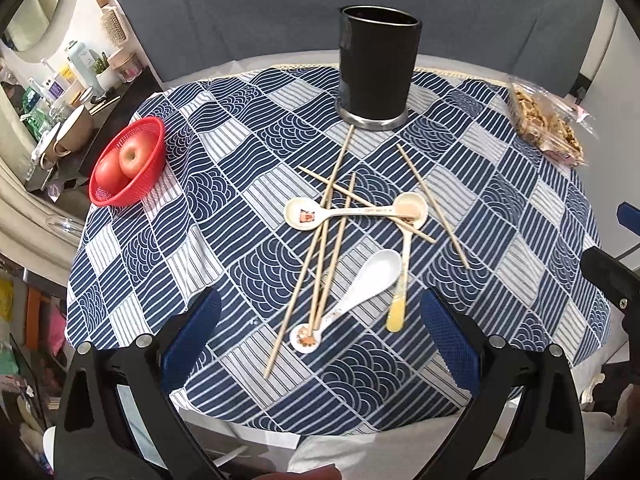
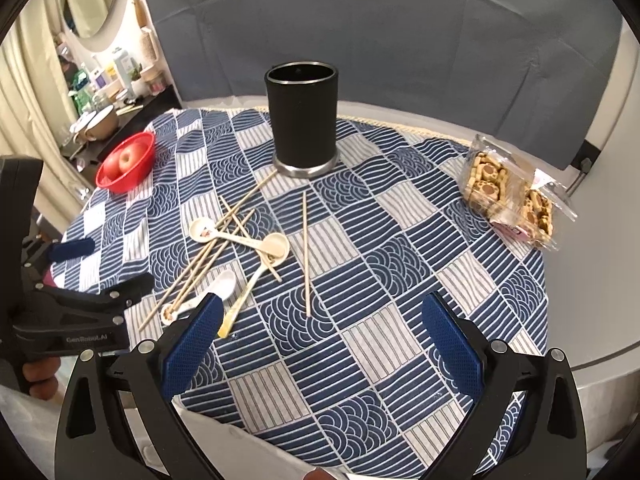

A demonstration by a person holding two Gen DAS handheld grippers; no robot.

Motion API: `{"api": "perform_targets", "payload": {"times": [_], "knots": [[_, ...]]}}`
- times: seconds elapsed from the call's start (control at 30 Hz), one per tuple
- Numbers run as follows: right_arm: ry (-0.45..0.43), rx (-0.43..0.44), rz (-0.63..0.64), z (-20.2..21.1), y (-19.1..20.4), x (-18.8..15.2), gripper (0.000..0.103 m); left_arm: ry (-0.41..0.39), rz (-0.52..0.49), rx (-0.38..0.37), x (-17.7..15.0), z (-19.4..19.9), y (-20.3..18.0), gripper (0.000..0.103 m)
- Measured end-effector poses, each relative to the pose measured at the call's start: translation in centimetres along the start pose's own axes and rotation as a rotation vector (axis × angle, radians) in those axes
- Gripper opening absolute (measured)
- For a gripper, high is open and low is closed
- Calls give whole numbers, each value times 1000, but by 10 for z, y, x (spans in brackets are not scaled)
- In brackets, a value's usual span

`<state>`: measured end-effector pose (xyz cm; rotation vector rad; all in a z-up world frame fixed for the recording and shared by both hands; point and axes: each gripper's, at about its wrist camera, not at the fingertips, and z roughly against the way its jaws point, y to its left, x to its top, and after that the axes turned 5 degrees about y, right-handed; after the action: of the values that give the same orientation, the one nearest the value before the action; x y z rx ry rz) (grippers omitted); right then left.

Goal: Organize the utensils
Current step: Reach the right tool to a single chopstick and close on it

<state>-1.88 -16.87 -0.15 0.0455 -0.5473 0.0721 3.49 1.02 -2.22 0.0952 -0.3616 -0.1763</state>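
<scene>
Both claws hang spread wide and empty above the near edge of a round table draped in a blue-and-white wave-patterned cloth [image 1: 224, 208]; the left gripper [image 1: 320, 340] has ribbed blue pads on black plastic arms, and the right gripper [image 2: 322, 340] matches it; ahead of the left claw lies a crossed heap of thin pale wooden chopsticks [image 1: 320, 248] tangled with three glossy ceramic soup spoons [image 1: 368, 276]; one lone chopstick [image 2: 305, 256] lies straight ahead of the right claw; beyond the heap stands a tall black cylindrical holder with a metal base [image 1: 378, 68], upright; far left sits a red plastic mesh basket [image 1: 148, 140] holding smooth red apples [image 1: 134, 158]; far right, a clear crinkled packet of biscuits [image 2: 508, 196].
</scene>
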Motion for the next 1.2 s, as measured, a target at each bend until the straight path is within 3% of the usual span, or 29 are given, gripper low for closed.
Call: {"api": "perform_targets", "payload": {"times": [0.5,0.73,0.9,1.2], "knots": [[125,-47,0,-58,-5,20,95,109,-13,-22,35,-46,20,97],[190,-74,6,-88,-8,32,95,128,-60,5,64,-65,21,97],[219,-79,9,-106,-8,43,95,146,-94,-41,83,-84,11,97],[310,-65,5,-152,-13,52,95,184,-192,-42,115,-122,-3,97]]}}
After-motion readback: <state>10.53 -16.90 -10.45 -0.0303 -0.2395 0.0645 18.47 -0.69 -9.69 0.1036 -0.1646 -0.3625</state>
